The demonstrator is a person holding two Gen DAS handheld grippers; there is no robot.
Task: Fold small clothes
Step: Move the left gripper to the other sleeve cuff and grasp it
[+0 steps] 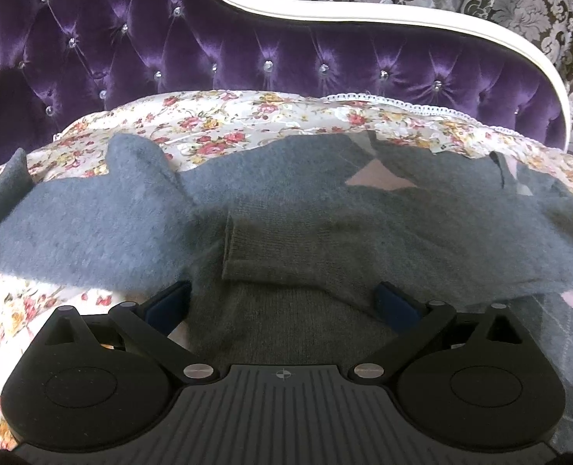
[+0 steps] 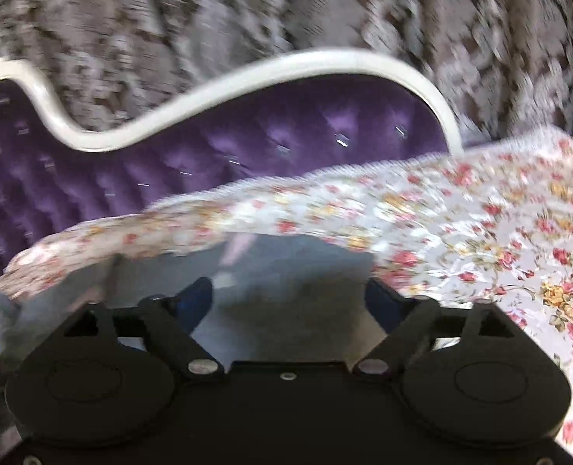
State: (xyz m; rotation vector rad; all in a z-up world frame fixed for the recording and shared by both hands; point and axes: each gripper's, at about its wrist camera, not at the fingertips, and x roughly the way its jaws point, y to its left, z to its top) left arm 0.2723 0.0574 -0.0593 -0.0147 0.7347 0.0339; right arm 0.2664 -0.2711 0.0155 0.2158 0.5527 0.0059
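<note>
A grey knit sweater (image 1: pixel 294 217) with pink diamond patches lies spread on the floral bedspread (image 1: pixel 216 124). One sleeve, with its ribbed cuff (image 1: pixel 234 248), is folded across the body. My left gripper (image 1: pixel 282 302) is open, its blue-padded fingers (image 1: pixel 168 304) wide apart just over the sweater's near part. My right gripper (image 2: pixel 286 302) is open over the sweater's right part (image 2: pixel 286 267); that view is motion-blurred.
A purple tufted headboard (image 1: pixel 247 46) with a white frame (image 1: pixel 325 11) stands behind the bed. Patterned curtains (image 1: pixel 518 0) hang behind it. The floral bedspread stretches out to the right in the right wrist view (image 2: pixel 499 232).
</note>
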